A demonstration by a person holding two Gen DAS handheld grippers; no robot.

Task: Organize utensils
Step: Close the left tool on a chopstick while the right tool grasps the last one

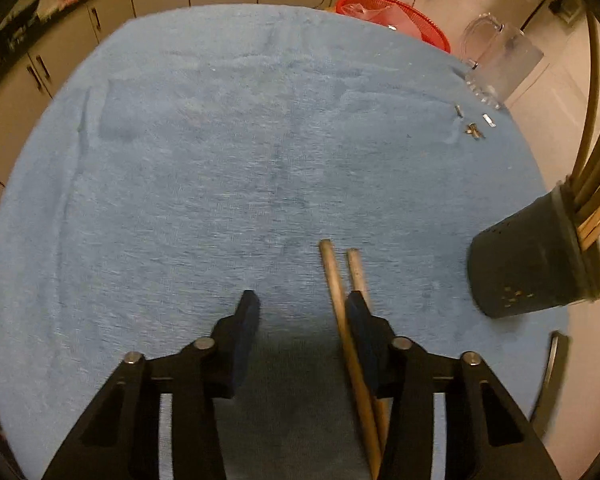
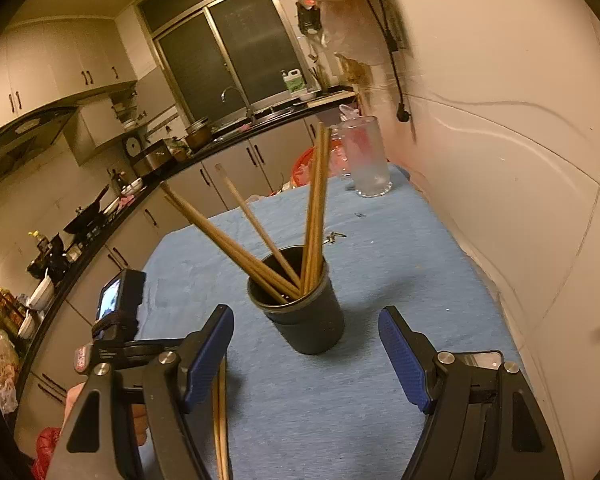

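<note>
A dark utensil cup (image 2: 308, 320) stands on the blue cloth (image 2: 300, 400) and holds several wooden chopsticks (image 2: 316, 208) leaning outward. It also shows at the right edge of the left wrist view (image 1: 532, 264). Two loose chopsticks (image 1: 340, 292) lie on the cloth; one runs between the left gripper's fingers, the other under its right finger. They also show in the right wrist view (image 2: 220, 420). My left gripper (image 1: 302, 304) is open just above them. My right gripper (image 2: 306, 320) is open and empty, short of the cup.
A clear glass pitcher (image 2: 366, 156) stands at the far corner of the table by the wall. A red basket (image 1: 392, 16) sits beyond the far edge. Small metal bits (image 1: 474, 124) lie on the cloth. The wall (image 2: 520, 200) runs close on the right.
</note>
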